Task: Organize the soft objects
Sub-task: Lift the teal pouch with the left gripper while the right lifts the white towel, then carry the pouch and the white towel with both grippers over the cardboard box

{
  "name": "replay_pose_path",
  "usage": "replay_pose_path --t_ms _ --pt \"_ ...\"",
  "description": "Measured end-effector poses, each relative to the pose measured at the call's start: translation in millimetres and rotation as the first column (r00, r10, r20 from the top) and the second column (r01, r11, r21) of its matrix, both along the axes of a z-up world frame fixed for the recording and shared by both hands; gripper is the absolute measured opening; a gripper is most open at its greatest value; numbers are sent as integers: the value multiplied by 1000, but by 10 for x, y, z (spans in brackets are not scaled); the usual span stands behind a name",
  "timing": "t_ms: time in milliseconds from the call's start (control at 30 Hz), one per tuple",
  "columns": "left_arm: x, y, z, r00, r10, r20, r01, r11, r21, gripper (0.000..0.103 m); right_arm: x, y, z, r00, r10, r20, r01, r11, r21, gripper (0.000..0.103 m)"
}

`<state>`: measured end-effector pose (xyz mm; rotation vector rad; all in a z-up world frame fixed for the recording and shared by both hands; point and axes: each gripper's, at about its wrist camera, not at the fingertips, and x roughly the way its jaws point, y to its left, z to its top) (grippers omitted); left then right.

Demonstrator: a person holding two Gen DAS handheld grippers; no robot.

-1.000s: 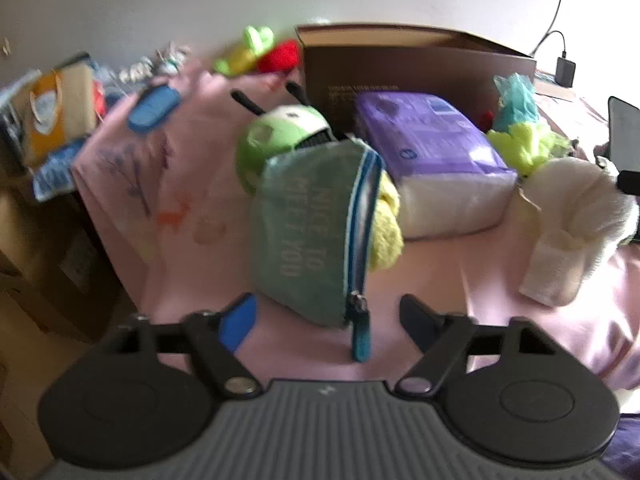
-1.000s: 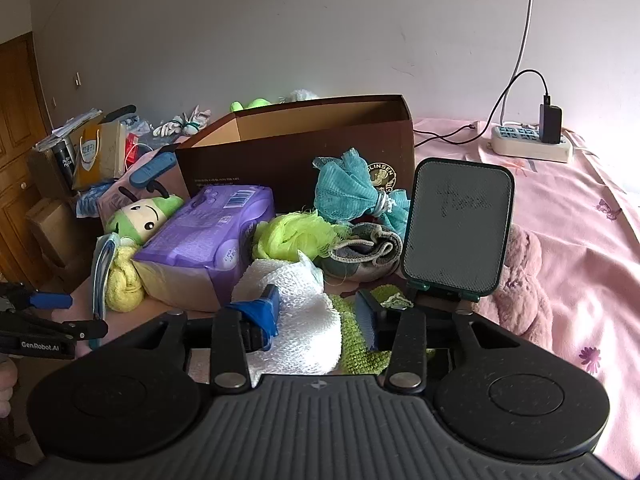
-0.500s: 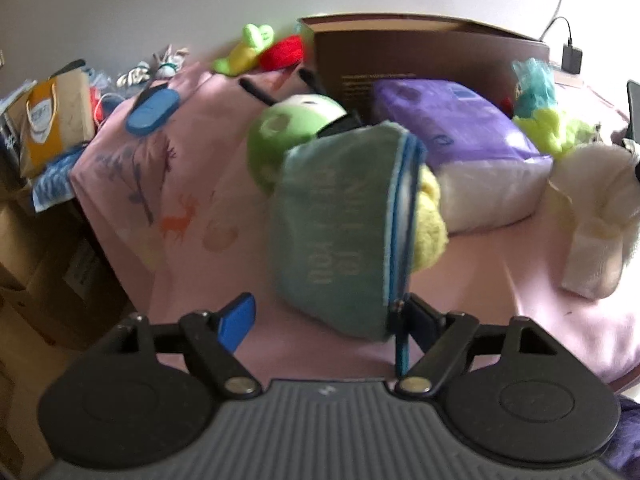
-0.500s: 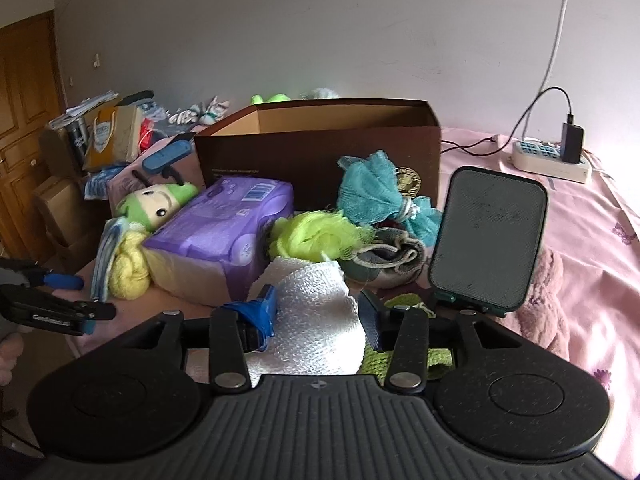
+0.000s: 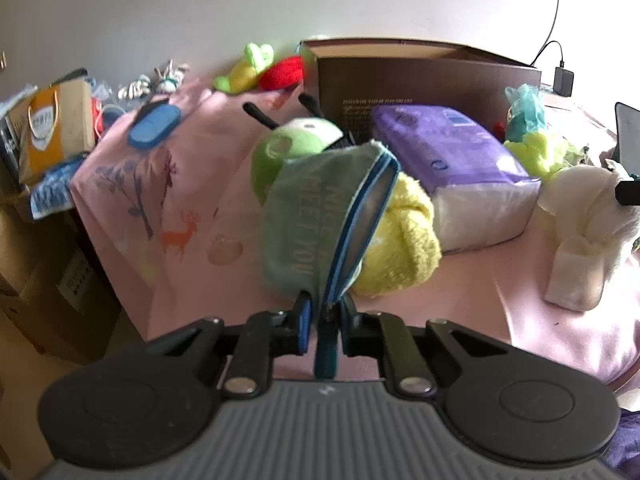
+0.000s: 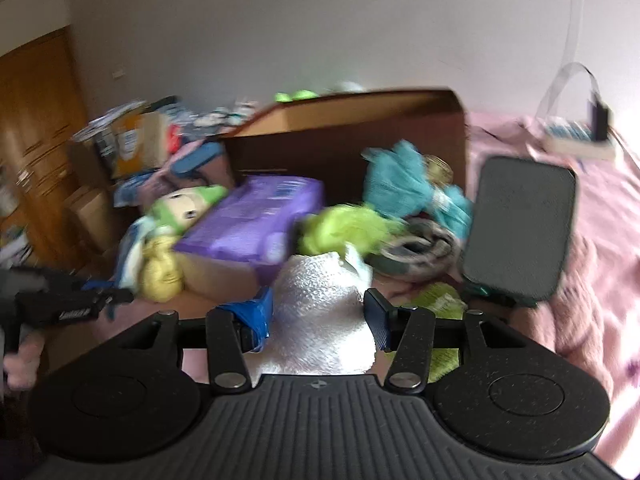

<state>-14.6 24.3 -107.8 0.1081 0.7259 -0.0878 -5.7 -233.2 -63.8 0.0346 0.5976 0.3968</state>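
Observation:
A grey-green zip pouch [image 5: 304, 220] with a blue zipper stands on the pink bedspread, leaning on a yellow towel [image 5: 404, 248] and a green plush [image 5: 288, 148]. My left gripper [image 5: 324, 316] is shut on the pouch's near zipper corner. That gripper [image 6: 116, 296] and the pouch [image 6: 130, 252] also show at the left of the right wrist view. My right gripper [image 6: 320, 312] has its jaws opening. A white towel [image 6: 316, 280] lies between them, and a small gap shows at the right pad.
An open brown cardboard box [image 5: 420, 76] stands behind a purple tissue pack [image 5: 448, 148]. Lime and teal mesh puffs [image 6: 344, 228], a grey slipper and a black upright pad [image 6: 520, 228] crowd the right. The bed's edge drops off at the left, with boxes beyond it.
My left jaws have closed from wide open onto the pouch's zipper corner. My right jaws have widened a little around the white towel, and the right wrist view has gone blurred.

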Motion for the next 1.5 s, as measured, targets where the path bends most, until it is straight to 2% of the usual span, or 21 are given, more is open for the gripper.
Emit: replay_pose_path --t_ms 133,200,233,367,433,500,633,733,867,1100,1200,1233,1367,1433,1500 --pt "-86 -49 76 999 -19 34 19 1000 -2 11 -135 213 -20 993 109 47 -103 987 -127 35" --pt "-110 -94 95 998 -30 51 30 999 14 11 -147 285 -100 993 95 72 -78 975 -209 37" --pt "-116 -108 97 998 -35 56 34 999 18 11 -132 286 -135 994 80 74 -62 974 -218 37" --pt "-92 -108 75 998 -27 53 26 999 19 11 25 128 -178 999 -12 34 16 993 -114 39" --pt "-95 -75 94 998 -18 57 18 1000 6 11 118 24 -182 999 -42 -19 41 998 -40 41" --pt "-123 -49 142 997 -16 71 16 1000 -4 10 150 -21 -213 997 -47 -60 49 998 26 43" --pt "-149 -31 231 995 -6 96 8 1000 -17 10 170 -14 -277 995 -28 -95 35 996 79 45" --pt "-190 -42 313 993 -14 119 18 999 -27 10 187 -42 -338 992 -18 -123 36 989 145 39" --pt "-259 -73 467 986 -26 167 32 999 -34 9 68 -116 -259 996 -12 -88 28 983 181 31" --pt "-321 -136 752 968 -53 244 72 995 -72 9 -105 -355 -16 999 -28 -31 36 952 303 31" --pt "-303 -178 866 958 -66 279 93 992 -84 8 -126 -381 139 1000 -30 10 25 946 323 31" --pt "-285 -183 908 954 -70 291 101 991 -91 0 -119 -386 188 999 -31 23 21 941 337 31" --pt "-171 -200 1059 939 -84 335 124 987 -102 0 -25 -387 294 998 -32 51 11 927 376 31" --pt "-67 -232 1012 937 -90 337 117 991 -62 0 13 -353 300 998 -29 63 4 930 367 31" --pt "44 -200 847 953 -84 291 107 992 -64 0 17 -323 273 998 -20 63 -5 929 370 31"
